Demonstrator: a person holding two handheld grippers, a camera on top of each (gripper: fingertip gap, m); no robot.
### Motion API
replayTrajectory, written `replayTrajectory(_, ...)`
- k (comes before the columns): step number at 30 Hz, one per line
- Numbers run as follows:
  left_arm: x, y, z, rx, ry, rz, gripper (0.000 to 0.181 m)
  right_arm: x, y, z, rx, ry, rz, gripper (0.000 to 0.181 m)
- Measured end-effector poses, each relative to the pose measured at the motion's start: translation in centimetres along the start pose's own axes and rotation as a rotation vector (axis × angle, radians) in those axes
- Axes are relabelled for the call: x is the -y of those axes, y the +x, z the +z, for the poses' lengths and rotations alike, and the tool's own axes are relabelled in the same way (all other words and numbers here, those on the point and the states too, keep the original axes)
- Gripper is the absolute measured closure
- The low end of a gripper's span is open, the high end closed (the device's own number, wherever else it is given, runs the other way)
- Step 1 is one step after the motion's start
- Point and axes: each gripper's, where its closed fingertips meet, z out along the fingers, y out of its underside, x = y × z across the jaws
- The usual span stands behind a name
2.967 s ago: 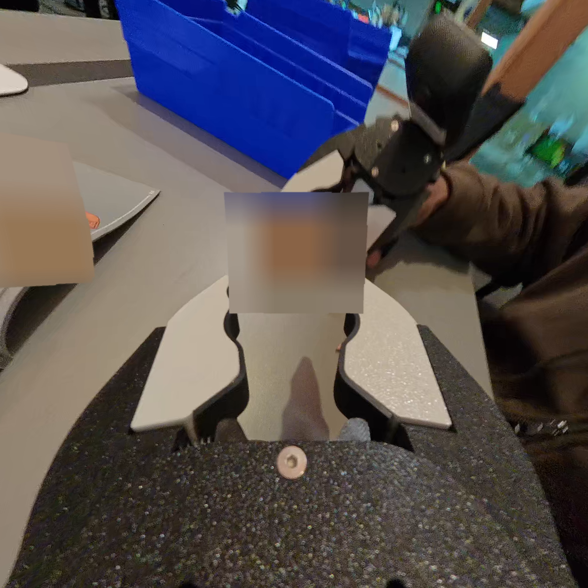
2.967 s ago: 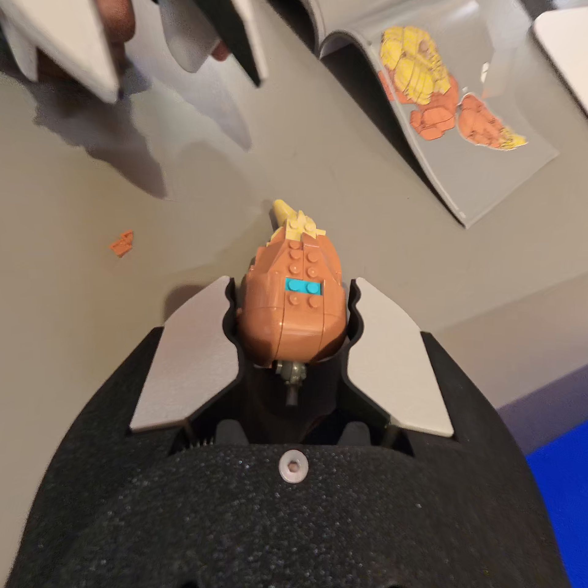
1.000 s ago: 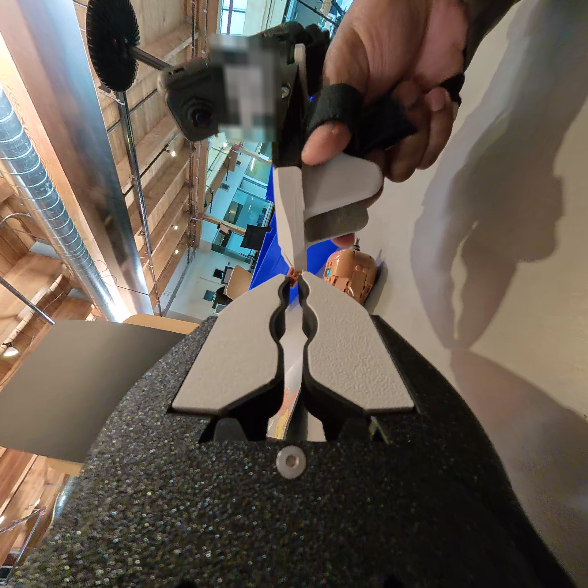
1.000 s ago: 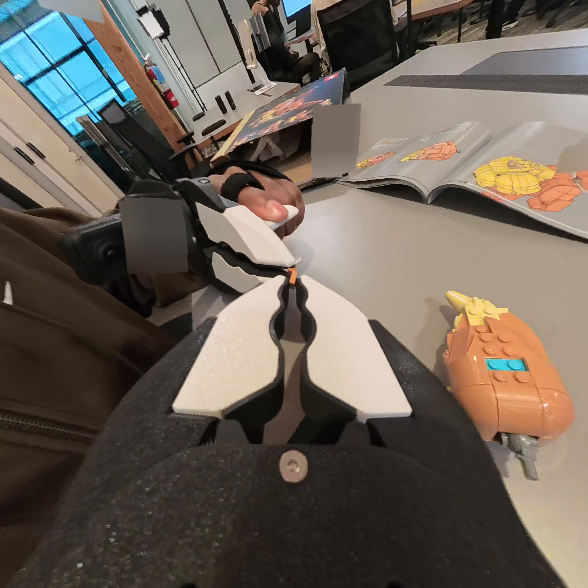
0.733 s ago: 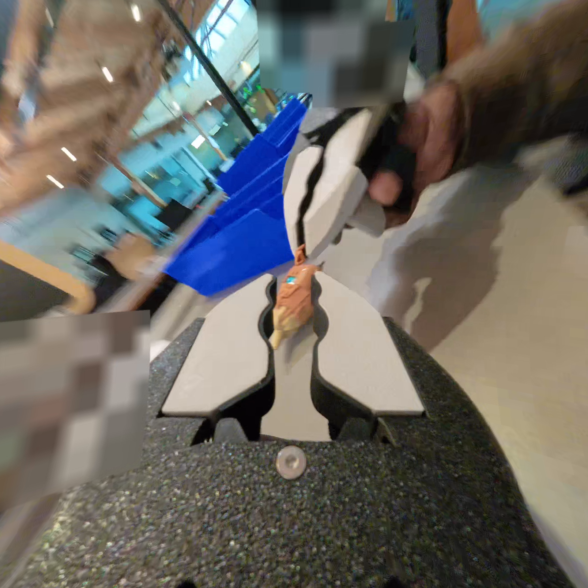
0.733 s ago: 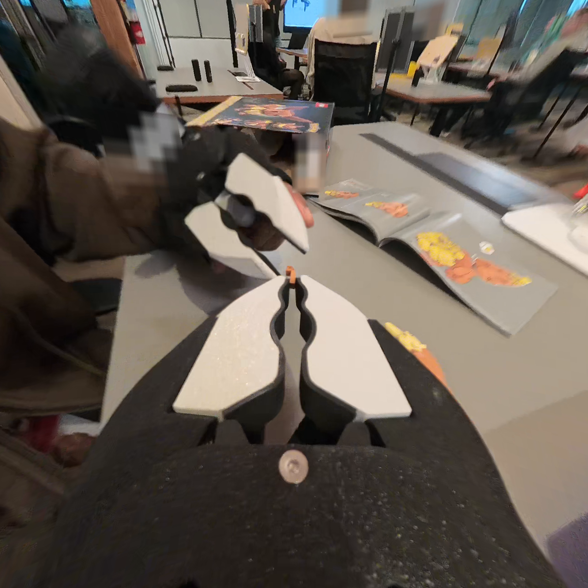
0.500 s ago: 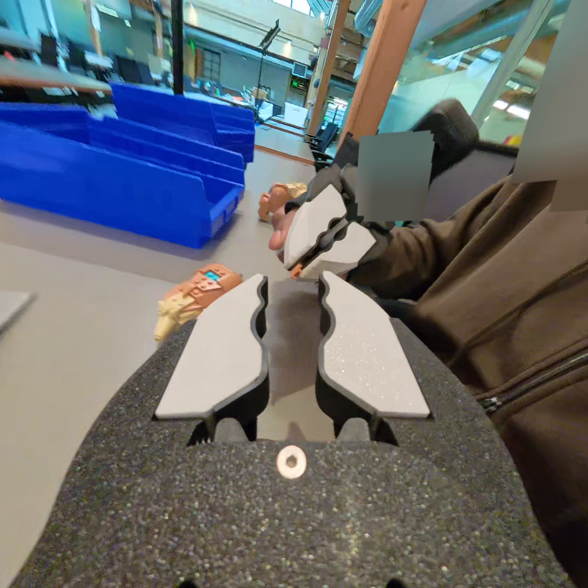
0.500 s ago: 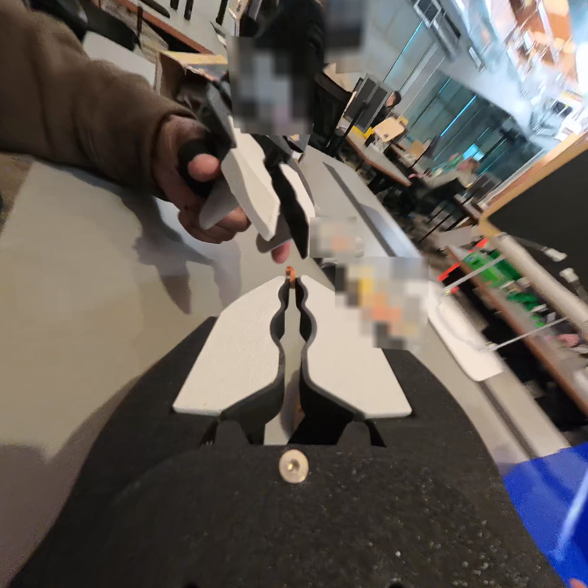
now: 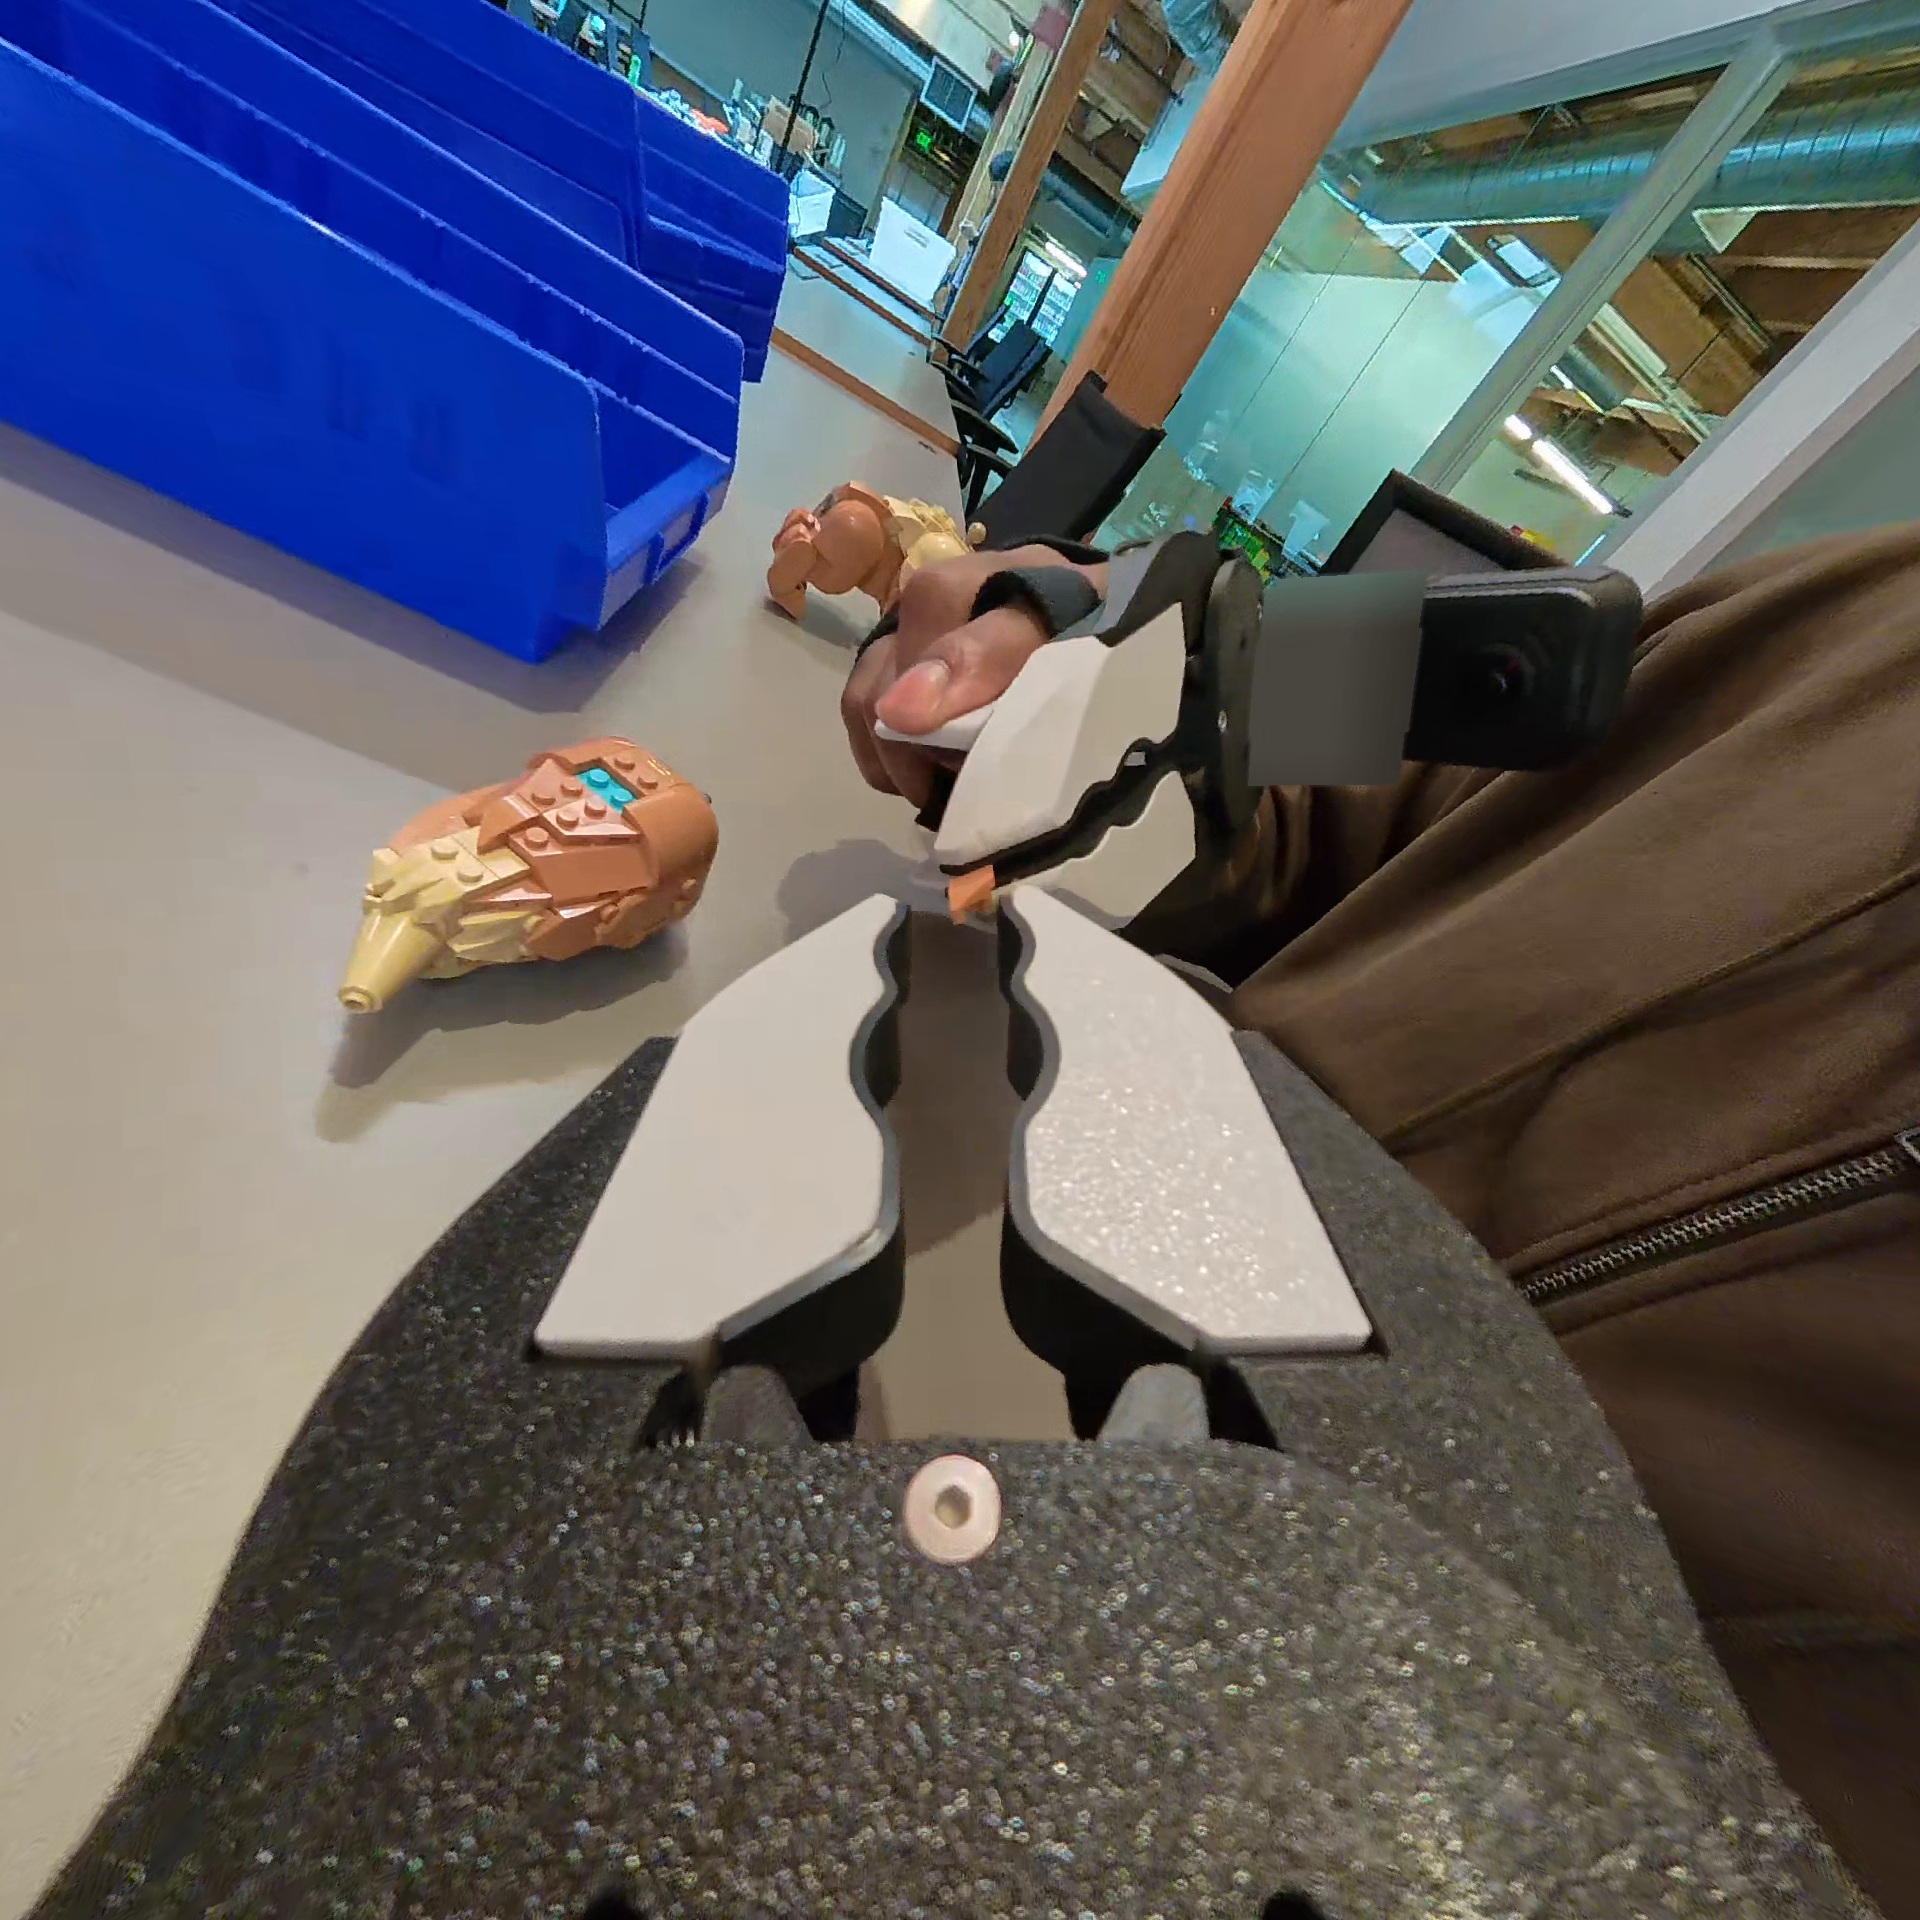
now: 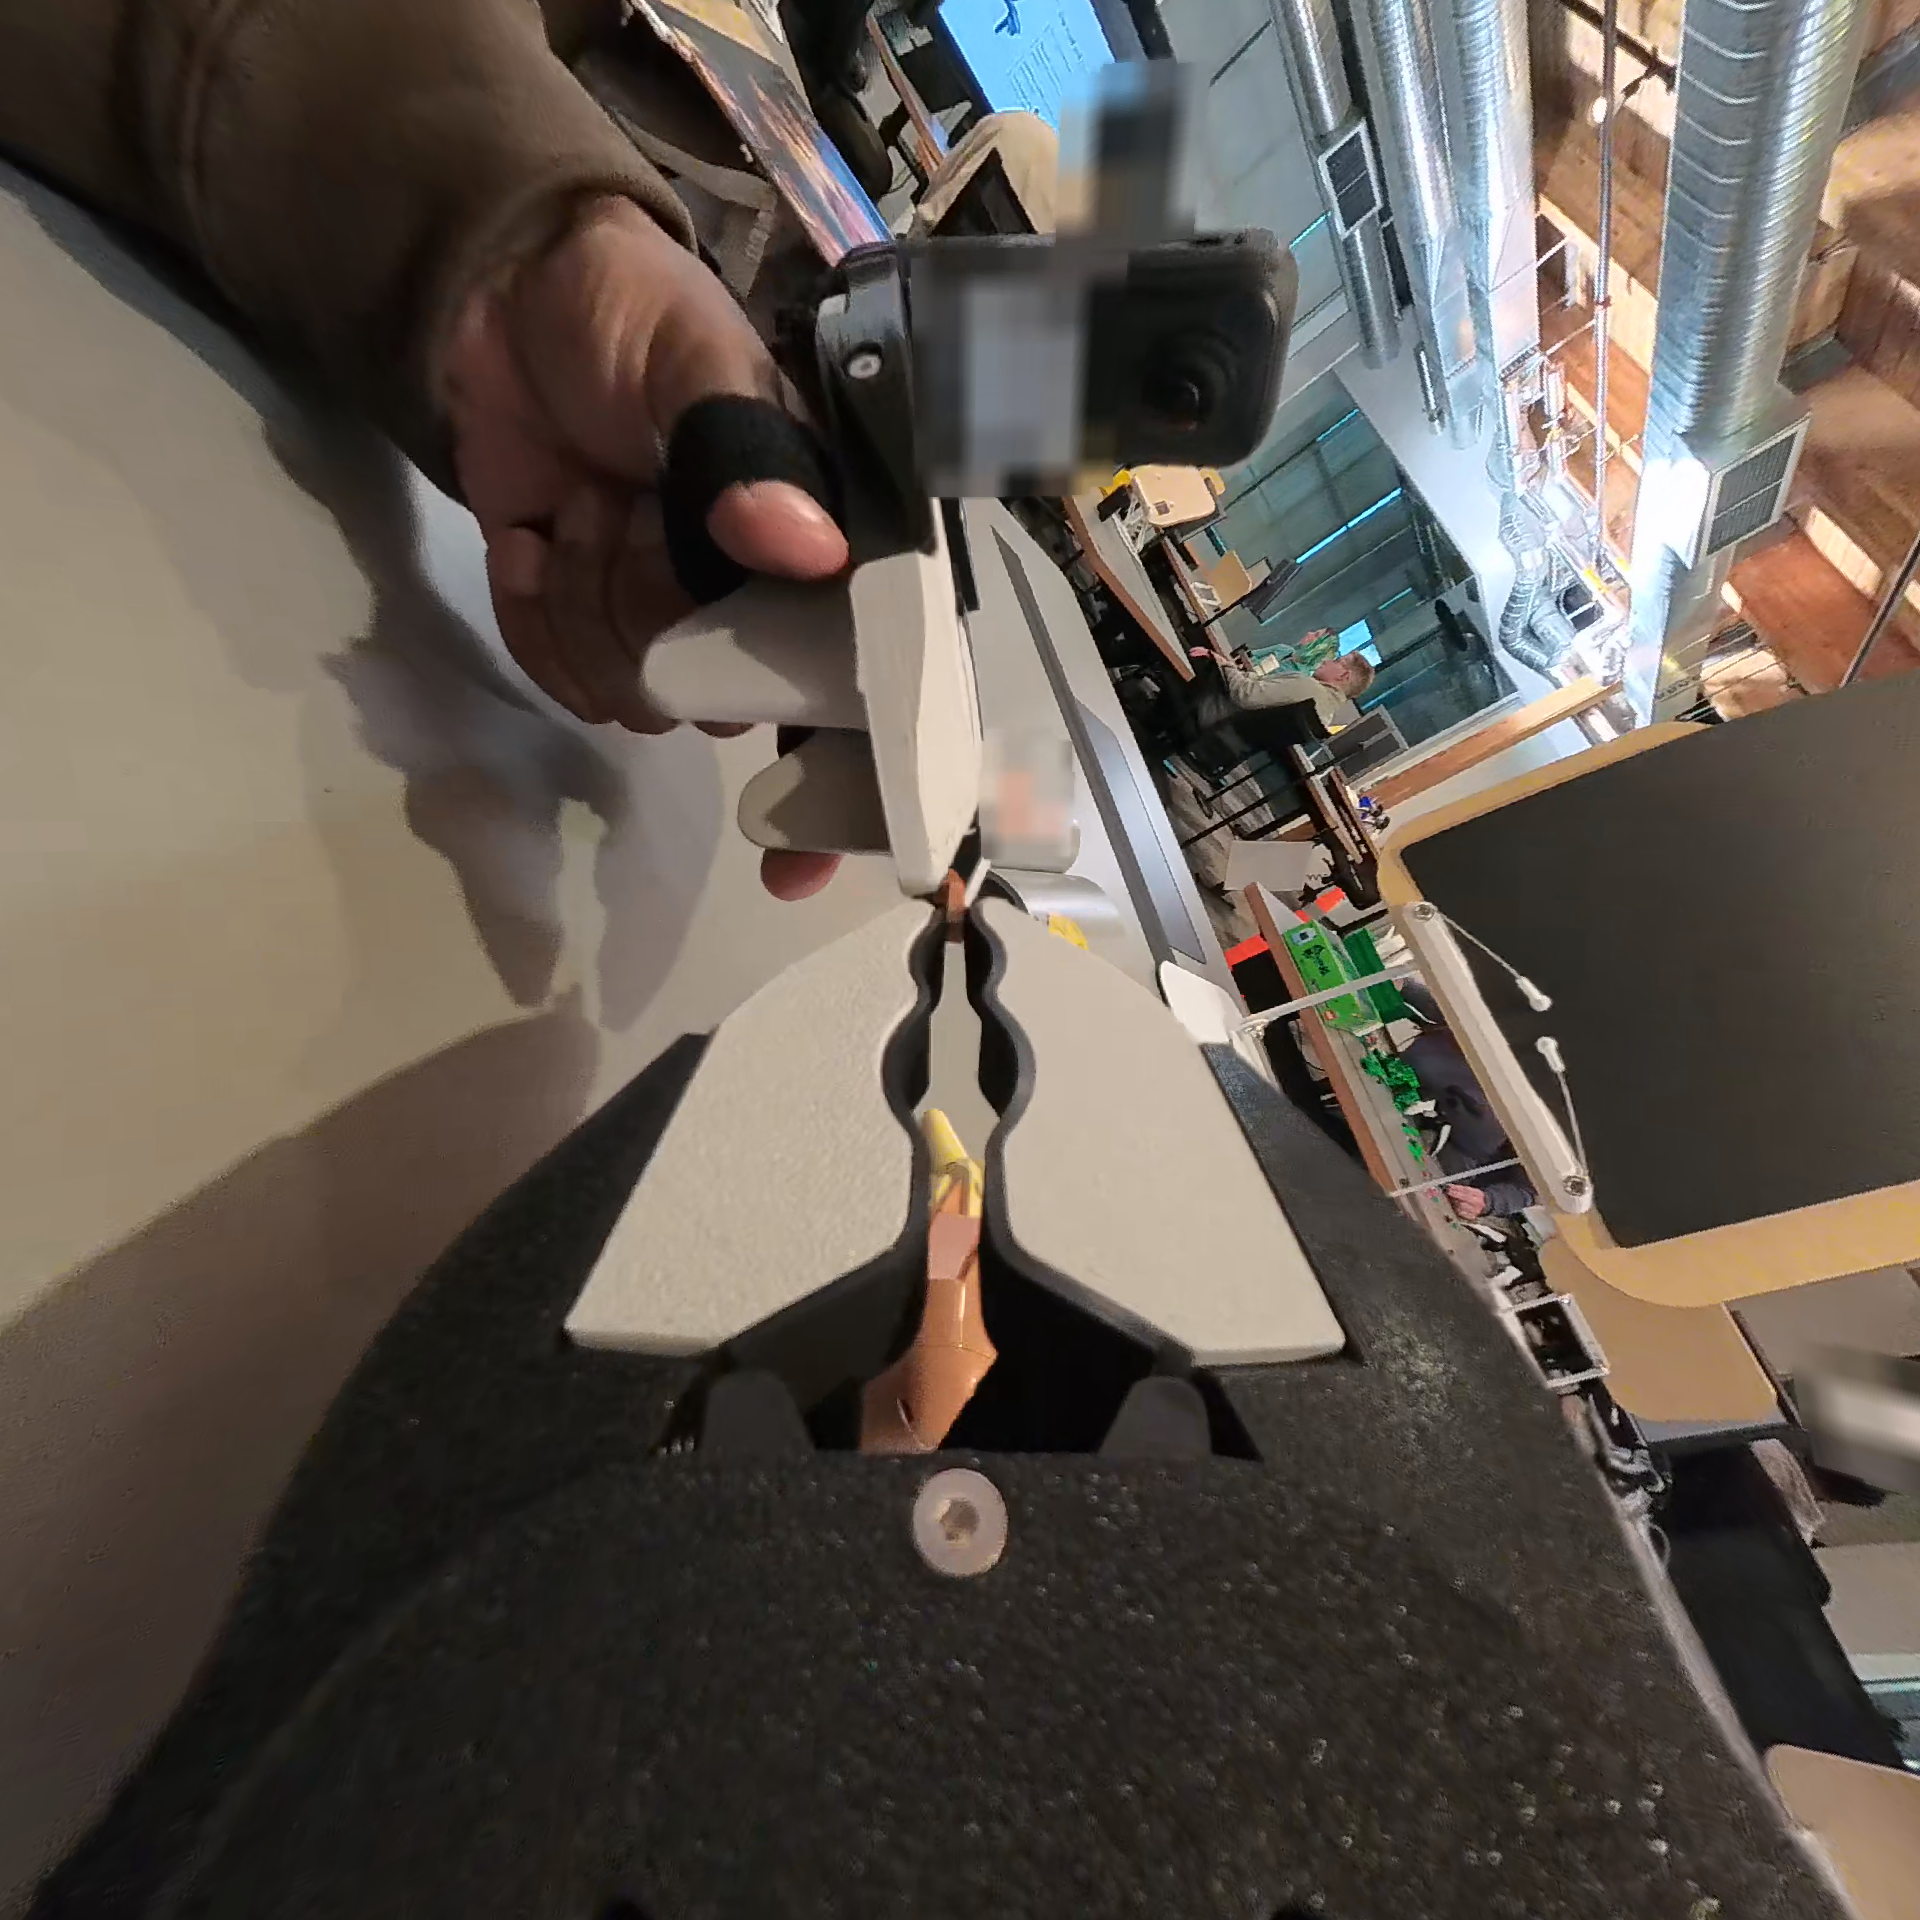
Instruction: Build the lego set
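Right now my right gripper (image 10: 951, 914) is clamped on a small orange piece (image 9: 968, 896) just ahead of my left gripper (image 9: 951, 912), whose jaws stand apart. Off to the left, the orange model (image 9: 540, 857) lies on the table (image 9: 187, 1039).

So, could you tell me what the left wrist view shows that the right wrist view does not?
Only the left wrist view shows the blue bins, the whole brown lego head lying on the table, and a second brown lego assembly farther back.

Only the right wrist view shows ceiling ducts.

Both show the small orange piece pinched at the right gripper tips, beside the open left gripper.
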Motion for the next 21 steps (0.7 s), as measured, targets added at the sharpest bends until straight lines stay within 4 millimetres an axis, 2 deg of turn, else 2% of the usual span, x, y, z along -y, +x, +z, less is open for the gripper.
replayTrajectory(2, 0.0, 0.2, 0.0, -0.016, 0.007, -0.002, 0.173, -0.1, 0.0, 0.1, -0.006, -0.006, -0.016, 0.178)
replayTrajectory(8, 0.0, 0.0, 0.0, -0.026, 0.032, 0.021, 0.174, -0.1, -0.1, 0.1, -0.011, -0.001, -0.018, 0.177)
replayTrajectory(14, 0.4, -0.8, -0.6, 0.012, 0.056, 0.078, 0.175, -0.4, -0.1, -0.3, 0.033, 0.008, 0.130, 0.149)
replayTrajectory(16, 0.2, -1.2, -0.8, 0.048, 0.039, 0.118, 0.175, -2.1, 0.5, -0.5, 0.049, -0.050, 0.274, 0.139)
replayTrajectory(19, 0.1, -1.8, -1.2, 0.094, 0.014, 0.173, 0.175, -7.0, 1.3, -0.9, 0.044, -0.243, 0.497, 0.118)
replayTrajectory(21, 0.0, -2.1, -1.3, 0.109, 0.001, 0.197, 0.175, -9.7, 0.7, -1.2, 0.084, -0.347, 0.615, 0.106)
